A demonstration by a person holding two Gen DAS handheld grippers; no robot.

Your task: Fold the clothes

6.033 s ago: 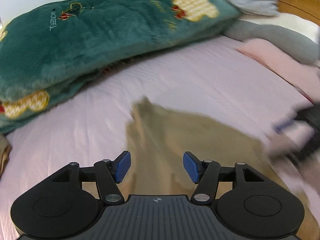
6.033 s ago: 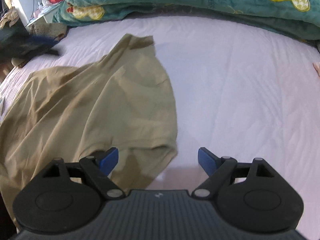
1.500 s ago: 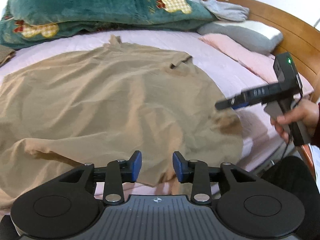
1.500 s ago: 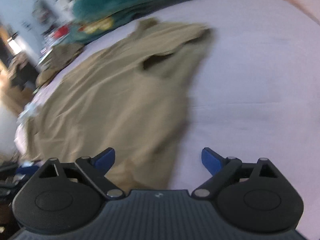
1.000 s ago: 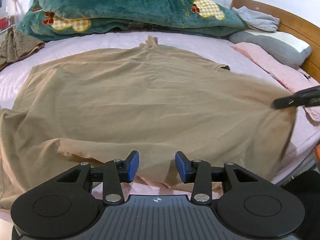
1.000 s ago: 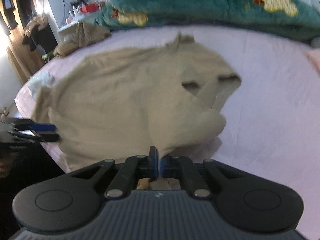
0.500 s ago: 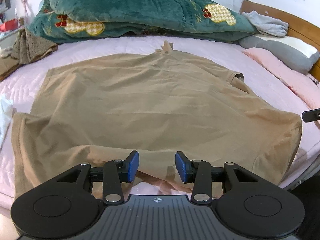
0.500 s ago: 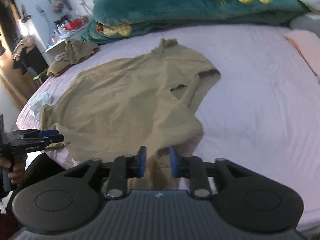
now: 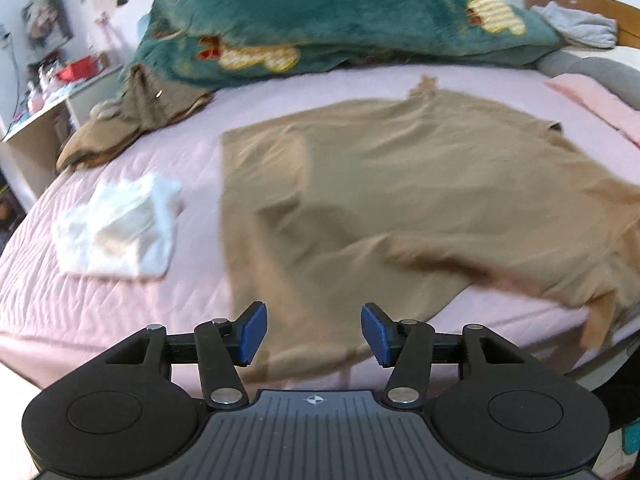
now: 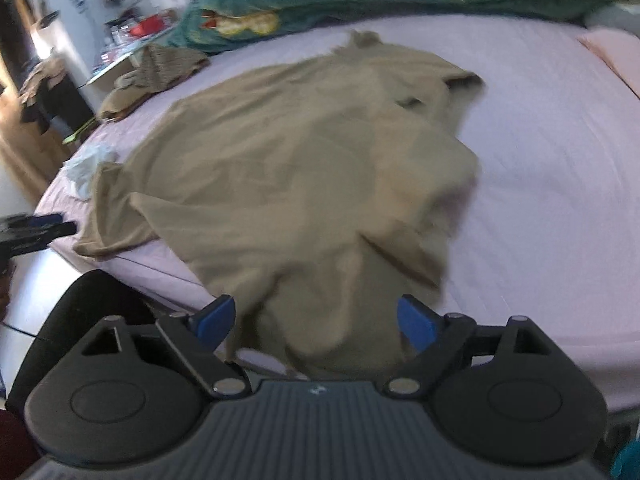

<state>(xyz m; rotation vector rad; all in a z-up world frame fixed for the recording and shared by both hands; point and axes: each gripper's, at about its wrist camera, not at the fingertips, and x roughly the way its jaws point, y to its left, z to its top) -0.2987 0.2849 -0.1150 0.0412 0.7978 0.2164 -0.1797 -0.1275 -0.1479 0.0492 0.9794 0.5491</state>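
Observation:
A tan T-shirt (image 9: 400,184) lies spread on the pink bed sheet (image 9: 120,312), its collar towards the green blanket. The near hem is rumpled and hangs over the bed's edge. My left gripper (image 9: 314,334) hovers over the shirt's near left corner; its jaws are opening and the blue pads touch nothing. My right gripper (image 10: 315,322) is over the shirt's (image 10: 300,160) bunched near right corner. Its jaws are opening wide, with loose cloth lying between them but not pressed. The left gripper (image 10: 60,226) also shows at the left edge of the right wrist view.
A crumpled white cloth (image 9: 116,232) lies left of the shirt. A brown clothes pile (image 9: 132,120) sits at the far left. A green plush blanket (image 9: 340,28) lines the back, with pink and grey pillows (image 9: 592,100) at the right. A cluttered shelf (image 9: 60,80) stands beyond the bed.
The right gripper was shut on the shirt's hem and has let it go, now wide open. The left gripper swung left along the near edge and its jaws widened.

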